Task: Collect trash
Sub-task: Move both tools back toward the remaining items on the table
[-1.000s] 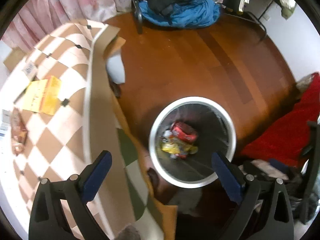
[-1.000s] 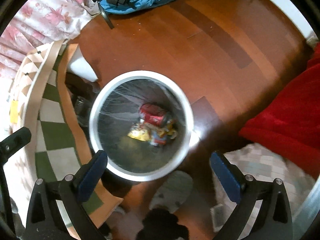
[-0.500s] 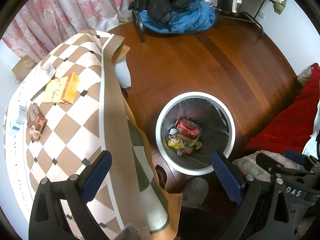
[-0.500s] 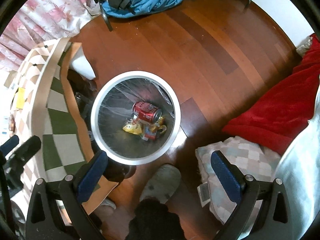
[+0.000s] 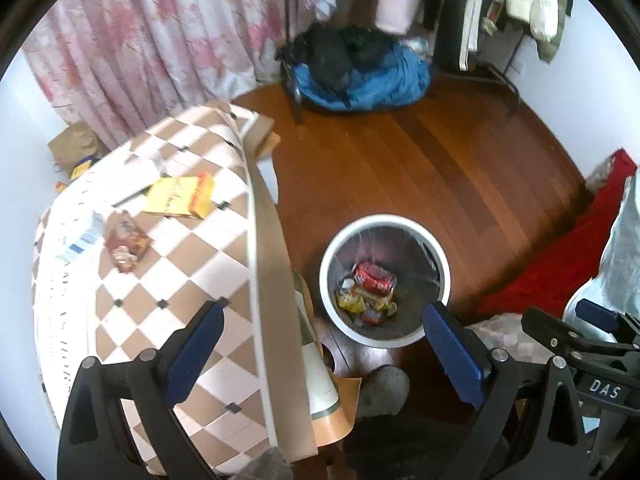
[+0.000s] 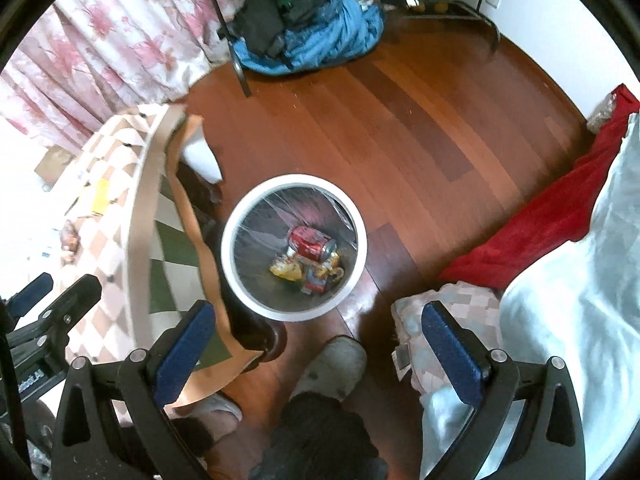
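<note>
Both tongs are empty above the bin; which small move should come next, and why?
Probably swing the left tongs toward the snack packet on the checkered table. Both tongs are open and empty; the bin already holds a can.

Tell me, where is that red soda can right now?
In both views, the red can lies inside the white bin on the wooden floor, atop yellow wrappers, beside the table.
</note>
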`<state>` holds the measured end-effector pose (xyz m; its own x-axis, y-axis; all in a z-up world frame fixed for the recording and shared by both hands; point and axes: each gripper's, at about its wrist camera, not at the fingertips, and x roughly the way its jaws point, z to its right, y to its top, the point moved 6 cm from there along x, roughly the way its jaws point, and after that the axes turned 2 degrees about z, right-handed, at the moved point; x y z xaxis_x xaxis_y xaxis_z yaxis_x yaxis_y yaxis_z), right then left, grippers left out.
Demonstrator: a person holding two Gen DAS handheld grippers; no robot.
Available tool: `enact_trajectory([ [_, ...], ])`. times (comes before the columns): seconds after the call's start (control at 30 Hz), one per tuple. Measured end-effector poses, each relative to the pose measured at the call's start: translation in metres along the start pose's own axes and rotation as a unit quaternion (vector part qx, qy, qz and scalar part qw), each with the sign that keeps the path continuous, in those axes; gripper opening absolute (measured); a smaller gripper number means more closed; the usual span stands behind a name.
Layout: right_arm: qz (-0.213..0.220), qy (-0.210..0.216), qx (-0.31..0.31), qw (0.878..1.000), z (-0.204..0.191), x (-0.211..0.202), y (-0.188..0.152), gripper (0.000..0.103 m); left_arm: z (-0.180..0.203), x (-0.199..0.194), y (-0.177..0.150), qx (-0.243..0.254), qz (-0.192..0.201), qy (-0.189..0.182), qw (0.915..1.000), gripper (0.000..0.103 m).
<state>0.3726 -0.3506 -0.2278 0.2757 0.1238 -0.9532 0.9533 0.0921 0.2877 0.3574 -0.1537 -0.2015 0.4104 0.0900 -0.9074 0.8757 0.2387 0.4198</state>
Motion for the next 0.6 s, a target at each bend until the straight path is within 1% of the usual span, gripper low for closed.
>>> enact_trajectory([
  [0.13, 0.034, 0.016, -0.001, 0.999, -0.015, -0.038, 0.004, 0.103, -0.018, -0.028, 0.006, -0.020, 0.027, -0.001, 0.9994, 0.102],
  [0.23, 0.060, 0.029, -0.007, 0.998, -0.033, -0.062, 0.008, 0.103, -0.044, -0.047, 0.010, -0.039, 0.046, 0.014, 0.9981, 0.102],
  [0.33, 0.073, 0.048, -0.018, 0.996, -0.061, -0.078, 0.011, 0.103, -0.082, -0.058, 0.010, -0.065, 0.058, 0.030, 0.9958, 0.102],
  [0.43, 0.069, 0.074, -0.041, 0.994, -0.103, -0.081, 0.012, 0.103, -0.131, -0.060, 0.003, -0.093, 0.060, 0.051, 0.9925, 0.102],
  [0.47, 0.064, 0.081, -0.052, 0.993, -0.119, -0.078, 0.011, 0.103, -0.153, -0.057, -0.002, -0.104, 0.057, 0.064, 0.9908, 0.102],
  [0.6, 0.031, 0.109, -0.104, 0.988, -0.202, -0.051, 0.004, 0.103, -0.227, -0.043, -0.026, -0.135, 0.038, 0.107, 0.9842, 0.102],
])
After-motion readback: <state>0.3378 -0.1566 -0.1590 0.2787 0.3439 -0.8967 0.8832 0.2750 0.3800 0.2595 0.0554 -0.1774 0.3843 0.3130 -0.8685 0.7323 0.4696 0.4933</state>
